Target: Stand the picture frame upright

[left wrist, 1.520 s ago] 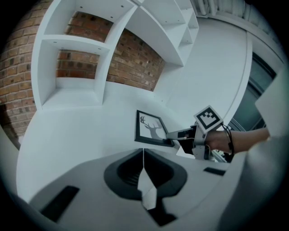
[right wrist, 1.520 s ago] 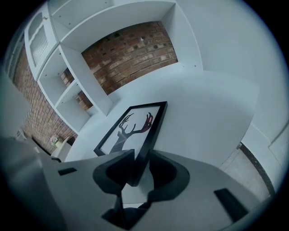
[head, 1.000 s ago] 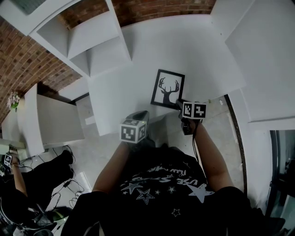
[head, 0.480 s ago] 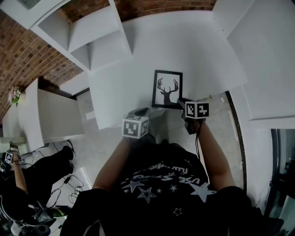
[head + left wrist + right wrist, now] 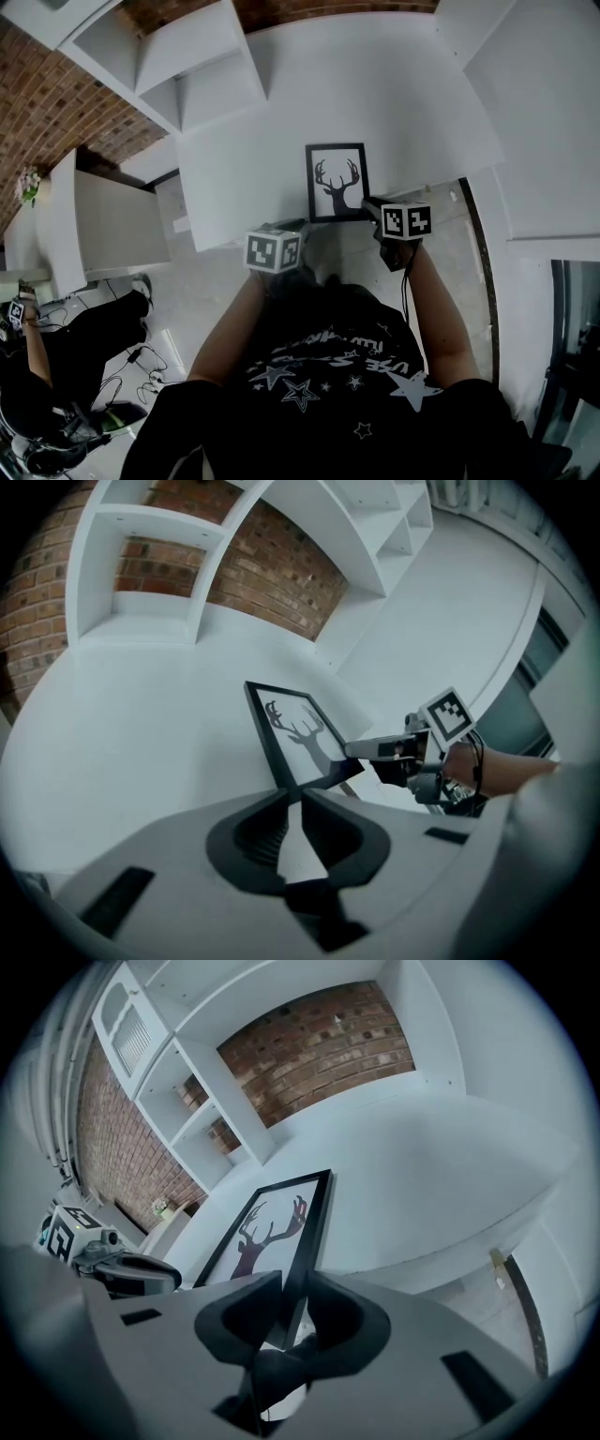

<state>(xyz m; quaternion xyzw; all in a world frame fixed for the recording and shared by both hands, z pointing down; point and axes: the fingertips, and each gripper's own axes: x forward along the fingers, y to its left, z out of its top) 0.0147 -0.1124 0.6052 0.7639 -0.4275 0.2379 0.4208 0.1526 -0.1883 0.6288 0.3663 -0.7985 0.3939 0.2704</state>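
White bench [image 5: 394,103] seen from the head view, with white shelving [image 5: 187,66] at 10 o'clock and a brick wall [image 5: 56,103] behind it at 9 to 10 o'clock. We find the picture frame [image 5: 337,182] on the bench close to its front edge, near the middle of the view. It has a black border and shows a dark antlered deer's head on a white ground, with the antlers toward 12 o'clock.

The right gripper [image 5: 368,206] meets the frame at its 5 o'clock corner. In the right gripper view we see the frame's black right-hand border running between the fingers, which have just been closing and now press on it from both sides. Its marker cube [image 5: 406,220] sits just behind, toward 5 o'clock.

The left gripper [image 5: 292,227] hangs at the frame's 7 o'clock, just beside the lower left corner and at the bench's front edge. In the left gripper view its fingers are drawn together with nothing between them, and their tips point at the frame's near corner. We cannot tell whether they touch it.
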